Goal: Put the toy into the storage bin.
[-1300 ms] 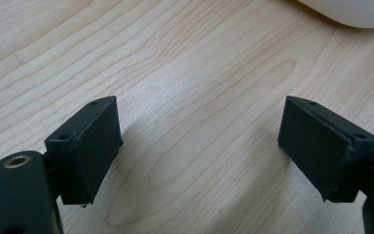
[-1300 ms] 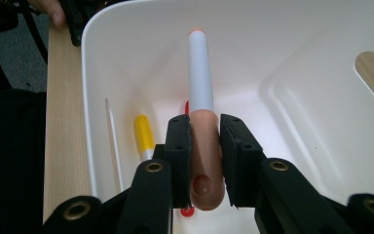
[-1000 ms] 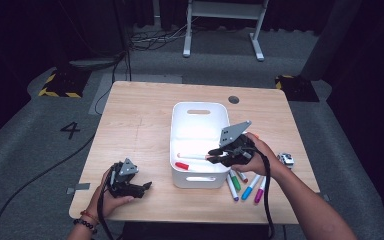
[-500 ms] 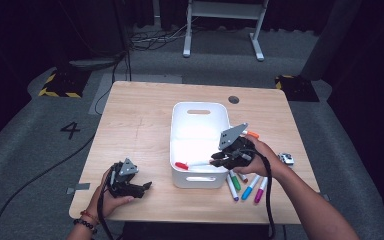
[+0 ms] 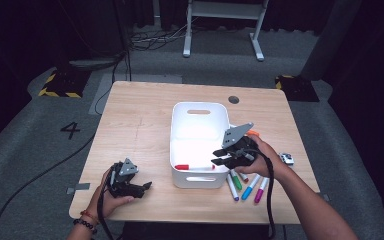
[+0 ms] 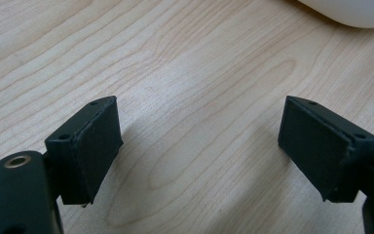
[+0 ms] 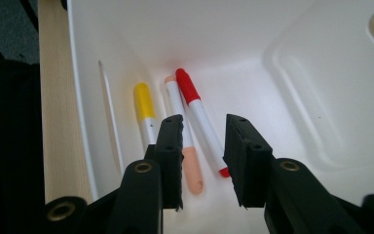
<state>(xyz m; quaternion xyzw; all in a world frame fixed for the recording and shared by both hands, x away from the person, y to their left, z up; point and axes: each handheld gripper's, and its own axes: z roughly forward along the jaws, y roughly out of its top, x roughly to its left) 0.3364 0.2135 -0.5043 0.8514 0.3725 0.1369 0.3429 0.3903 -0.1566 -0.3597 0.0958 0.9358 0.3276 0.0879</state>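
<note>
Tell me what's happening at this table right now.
A person is moving markers from the table into a white bin. The right tool hangs over the bin's near end; its jaws have just been opening with nothing between them, and three markers, yellow, peach and red, lie on the bin floor below. More markers wait on the table beside the bin. The left tool rests open on the wooden table.

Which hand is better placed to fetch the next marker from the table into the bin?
Right. Its tool hangs over the bin, jaws just opening with nothing between them, right beside the loose markers. The left tool rests far across the table.
</note>
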